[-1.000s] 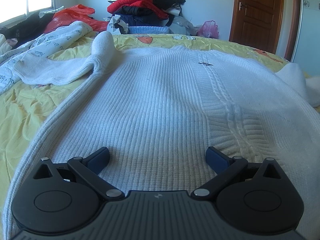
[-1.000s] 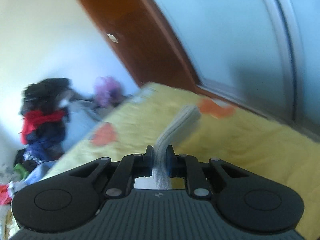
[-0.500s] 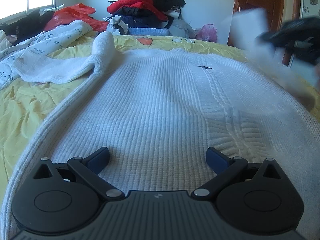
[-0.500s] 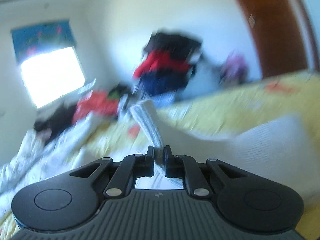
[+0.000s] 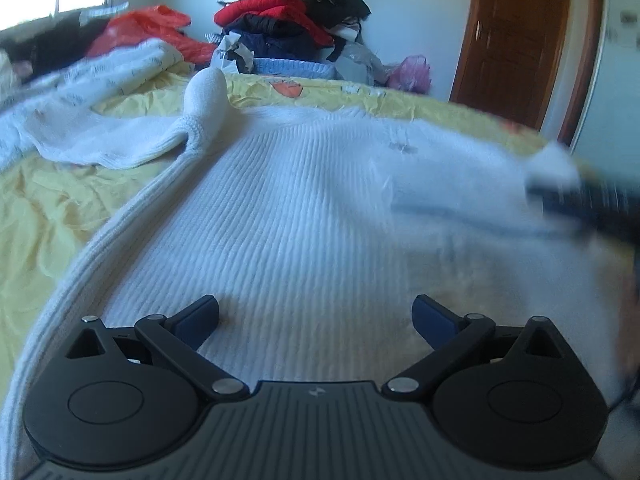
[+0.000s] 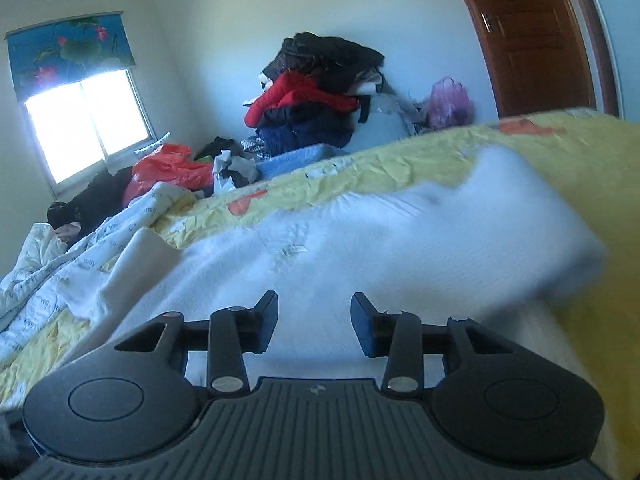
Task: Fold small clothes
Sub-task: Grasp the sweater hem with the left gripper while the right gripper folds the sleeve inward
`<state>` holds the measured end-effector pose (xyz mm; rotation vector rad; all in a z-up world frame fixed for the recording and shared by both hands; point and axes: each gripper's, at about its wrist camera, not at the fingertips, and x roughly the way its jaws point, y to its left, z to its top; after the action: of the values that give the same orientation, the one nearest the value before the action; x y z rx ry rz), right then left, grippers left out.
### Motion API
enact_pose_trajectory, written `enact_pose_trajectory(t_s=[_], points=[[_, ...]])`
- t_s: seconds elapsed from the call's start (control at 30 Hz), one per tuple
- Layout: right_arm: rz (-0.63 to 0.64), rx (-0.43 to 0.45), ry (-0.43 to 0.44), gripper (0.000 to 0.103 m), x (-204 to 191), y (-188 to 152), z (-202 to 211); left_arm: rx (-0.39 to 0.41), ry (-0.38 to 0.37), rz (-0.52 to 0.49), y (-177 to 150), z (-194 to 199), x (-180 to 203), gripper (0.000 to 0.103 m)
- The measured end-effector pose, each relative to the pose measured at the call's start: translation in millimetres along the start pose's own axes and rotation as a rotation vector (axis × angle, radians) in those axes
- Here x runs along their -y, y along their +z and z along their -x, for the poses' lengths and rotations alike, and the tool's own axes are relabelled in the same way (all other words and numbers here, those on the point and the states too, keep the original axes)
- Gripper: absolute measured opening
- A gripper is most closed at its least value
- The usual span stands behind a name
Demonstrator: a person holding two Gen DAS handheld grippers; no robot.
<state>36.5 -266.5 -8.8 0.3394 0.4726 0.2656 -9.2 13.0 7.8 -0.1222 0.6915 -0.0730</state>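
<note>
My left gripper (image 5: 316,316) hovers low over a white ribbed sweater (image 5: 280,216) spread flat on a bed with a yellow sheet (image 5: 48,208), its jaws spread wide and holding nothing. One sleeve (image 5: 132,140) of the sweater lies out to the left on the sheet, its shoulder bunched into a raised hump. Across the sweater's right side a second sleeve (image 5: 472,184) appears as a white blur, with my right gripper (image 5: 588,200) a dark smear beside it at the frame's edge; I cannot tell from this view whether they touch.

From my right wrist, the right gripper's jaws stand apart with nothing between them, poised over the sweater's body (image 6: 304,280). The blurred sleeve (image 6: 516,236) lies folded inward over the garment's right part, near the sheet's edge. A small label (image 6: 292,250) shows near the neckline.

Beyond the bed, a heap of dark and red clothes (image 6: 316,96) is piled against the wall, an orange plastic bag (image 6: 172,168) sits near the bright window (image 6: 88,124), a printed white quilt (image 6: 60,264) is rumpled along the bed's left side, and a brown wooden door (image 6: 532,36) stands at the right
</note>
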Motion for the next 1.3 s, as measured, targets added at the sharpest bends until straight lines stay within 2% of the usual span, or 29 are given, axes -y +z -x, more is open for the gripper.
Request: enact_pose_trajectory(t_s=[0.1,0.17,0.23,0.33,0.4,0.47,0.5,0.53,0.57,0.6,0.63,0.77,0.93,1.07,1.17,1.23,1.3], points=[[-0.077,-0.008,0.006,0.048,20,-9,7,-0.056,-0.121,0.161,29,-9,-8,0.103],[-0.157,0.002,0.028,0.049,33,-9,6,-0.120,-0.267,0.323,51,-30,-16,0.103],[-0.209,0.001,0.044,0.052,40,-10,0,-0.191,-0.376,0.487,67,-58,-21,0.103],[-0.230,-0.017,0.078,0.053,43,-12,-2,-0.226,-0.445,0.624,79,-95,-17,0.103],[-0.229,-0.004,0.090,0.058,43,-14,2,-0.254,-0.392,0.631,83,-117,-5,0.102],[-0.232,0.006,0.092,0.060,43,-16,6,-0.222,-0.358,0.602,87,-122,8,0.102],[-0.238,0.009,0.091,0.060,43,-16,7,-0.216,-0.337,0.580,90,-122,16,0.095],[-0.248,0.009,0.092,0.061,44,-16,8,-0.211,-0.319,0.550,92,-123,23,0.064],[-0.259,0.008,0.093,0.061,45,-16,8,-0.225,-0.307,0.520,94,-127,29,0.042],[-0.269,0.009,0.094,0.061,47,-17,9,-0.264,-0.289,0.493,95,-131,32,0.012],[-0.279,0.011,0.094,0.061,48,-17,9,-0.309,-0.264,0.461,96,-138,37,0.010],[-0.281,0.024,0.086,0.061,45,-18,12,-0.241,-0.213,0.296,115,-130,57,0.009],[-0.262,0.027,0.068,0.061,42,-18,13,-0.045,-0.174,0.129,165,-97,66,0.009],[-0.251,0.027,0.061,0.061,41,-18,13,0.074,-0.094,0.085,174,-74,43,0.009],[-0.236,0.016,0.061,0.061,39,-18,11,0.039,-0.027,0.115,159,-83,14,0.009],[-0.228,0.009,0.060,0.061,38,-17,10,-0.012,0.032,0.132,137,-100,-3,0.009],[-0.220,0.003,0.058,0.061,37,-16,9,-0.061,0.042,0.178,117,-115,-17,0.009]])
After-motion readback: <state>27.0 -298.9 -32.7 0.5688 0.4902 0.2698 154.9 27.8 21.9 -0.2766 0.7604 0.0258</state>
